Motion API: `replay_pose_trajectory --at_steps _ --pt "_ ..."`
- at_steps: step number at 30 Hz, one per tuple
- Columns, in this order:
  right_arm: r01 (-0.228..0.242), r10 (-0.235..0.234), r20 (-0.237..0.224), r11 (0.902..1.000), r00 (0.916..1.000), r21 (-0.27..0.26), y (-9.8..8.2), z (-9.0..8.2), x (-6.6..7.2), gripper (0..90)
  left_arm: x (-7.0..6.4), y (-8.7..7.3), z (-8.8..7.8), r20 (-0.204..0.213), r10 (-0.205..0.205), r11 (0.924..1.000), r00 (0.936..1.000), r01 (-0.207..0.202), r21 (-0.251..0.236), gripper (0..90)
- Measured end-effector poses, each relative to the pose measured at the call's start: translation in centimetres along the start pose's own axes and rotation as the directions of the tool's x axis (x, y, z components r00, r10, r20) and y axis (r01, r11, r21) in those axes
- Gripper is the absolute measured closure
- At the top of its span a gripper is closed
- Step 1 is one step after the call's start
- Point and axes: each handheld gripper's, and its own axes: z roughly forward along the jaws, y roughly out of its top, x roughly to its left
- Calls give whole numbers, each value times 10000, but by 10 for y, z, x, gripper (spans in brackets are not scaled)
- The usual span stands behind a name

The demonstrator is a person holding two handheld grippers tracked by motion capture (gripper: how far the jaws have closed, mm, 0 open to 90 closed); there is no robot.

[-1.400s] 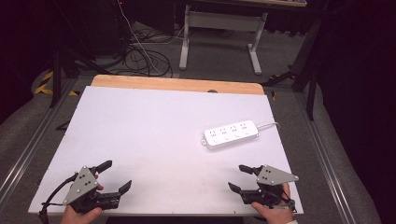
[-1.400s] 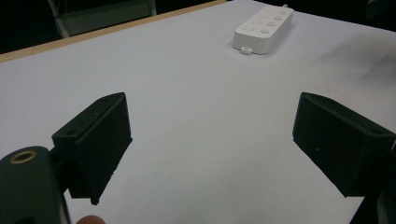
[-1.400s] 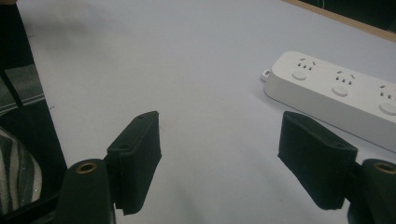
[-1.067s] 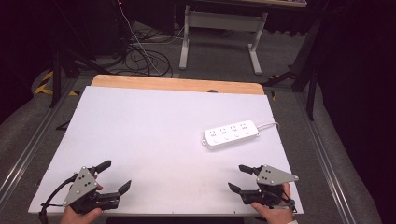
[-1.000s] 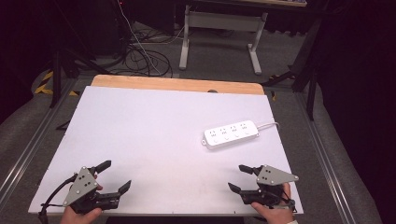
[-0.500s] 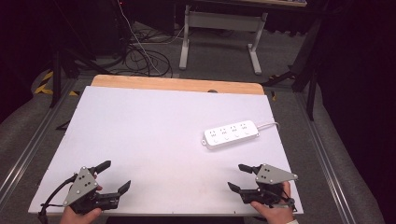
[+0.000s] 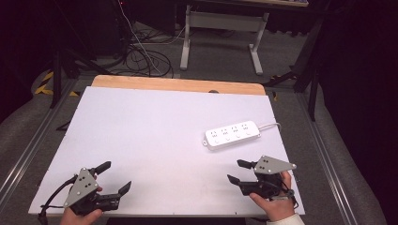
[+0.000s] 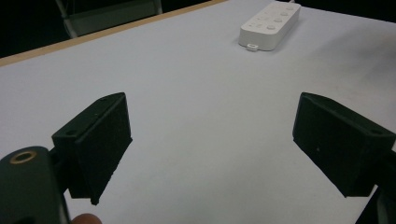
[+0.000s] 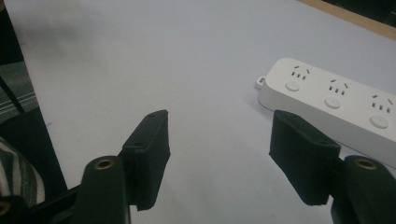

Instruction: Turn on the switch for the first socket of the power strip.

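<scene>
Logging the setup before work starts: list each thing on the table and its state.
Power strip: flat on the table, sockets up and empty, untouched.
Left gripper: open, nothing between its jaws.
Right gripper: open, jaws just closing a little, nothing between them.

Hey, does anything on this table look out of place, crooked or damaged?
Nothing stands out. The white power strip lies flat on the table, angled slightly to its edges, with no damage visible. Both grippers, left and right, are open and apart from it.
</scene>
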Motion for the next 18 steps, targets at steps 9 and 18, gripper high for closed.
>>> replay_pose_trajectory --at_steps 9,18 --pt "44 -44 -42 10000 10000 40 17 -2 -9 409 -1 0 0 9 -72 10000 10000 73 -11 122" --pt "35 -35 -3 10000 10000 -87 29 -2 -18 413 0 0 1 12 18 10000 10000 -18 34 122"
